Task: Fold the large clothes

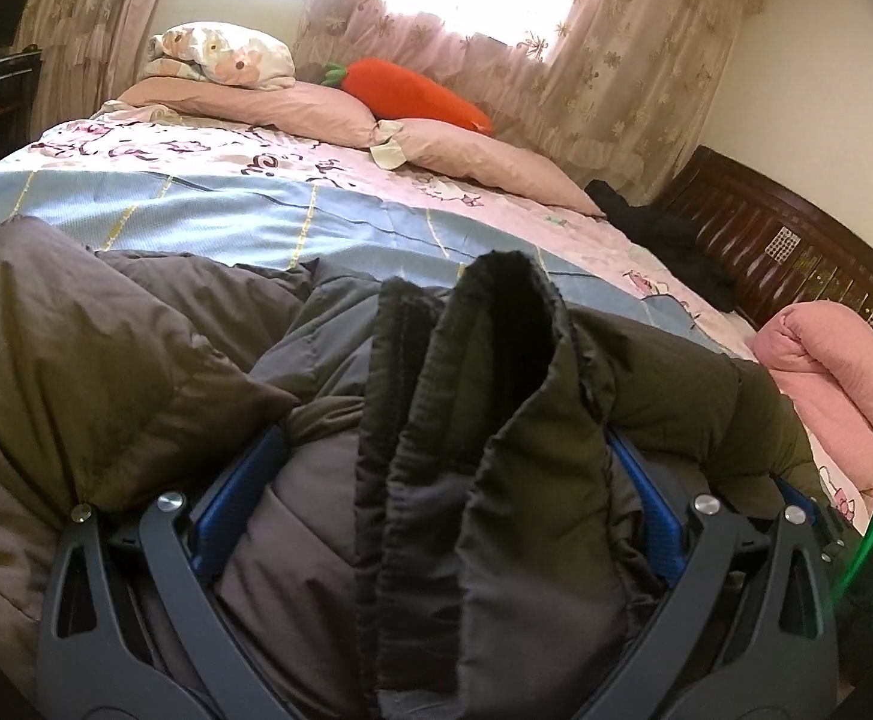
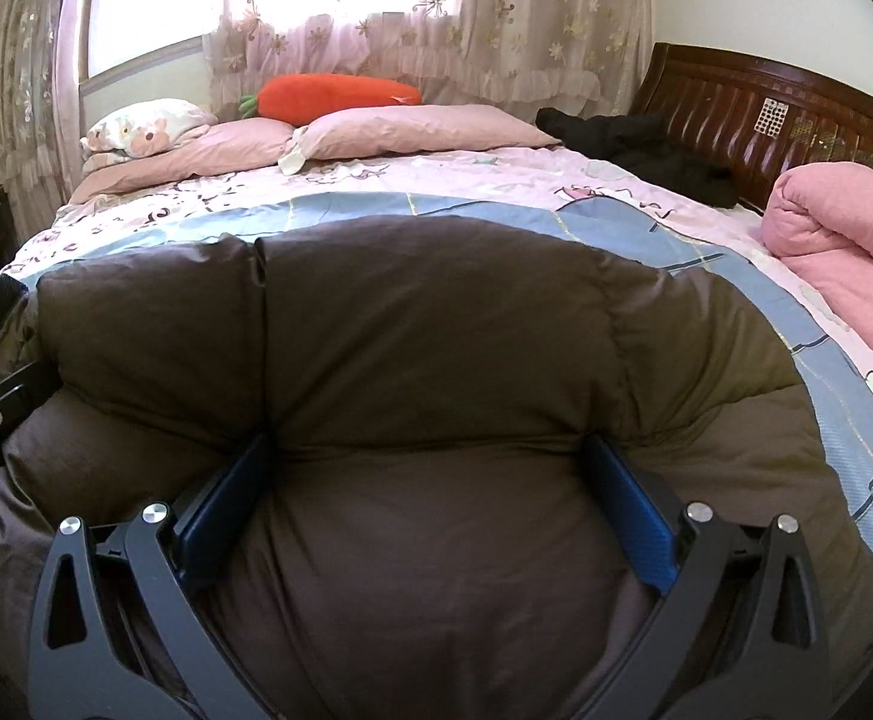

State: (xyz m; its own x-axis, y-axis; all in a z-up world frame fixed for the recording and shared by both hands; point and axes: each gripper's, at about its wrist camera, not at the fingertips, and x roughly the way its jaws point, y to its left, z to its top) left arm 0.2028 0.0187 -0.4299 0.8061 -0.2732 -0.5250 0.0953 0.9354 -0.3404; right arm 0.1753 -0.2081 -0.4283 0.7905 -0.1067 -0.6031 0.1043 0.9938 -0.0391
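Note:
A puffy olive-brown down jacket point(image 1: 106, 372) lies bunched on the near part of the bed. In the left wrist view my left gripper point(image 1: 443, 435) stands wide open, and a raised fold with a dark ribbed collar point(image 1: 496, 330) fills the gap between its blue pads point(image 1: 226, 516). In the right wrist view my right gripper point(image 2: 425, 438) is also spread wide, and a thick quilted bulge of the jacket point(image 2: 436, 330) presses in between its blue pads point(image 2: 640, 528). The fingertips of both sink into the fabric and are partly hidden.
The bed has a pink and blue quilt point(image 2: 496, 180). Pink pillows point(image 2: 412, 129), a carrot plush point(image 2: 334, 96) and a floral pillow point(image 2: 142, 126) lie at the far side. A black garment point(image 2: 646, 150) lies by the wooden headboard point(image 2: 766, 108), and a rolled pink blanket point(image 2: 844, 240) on the right.

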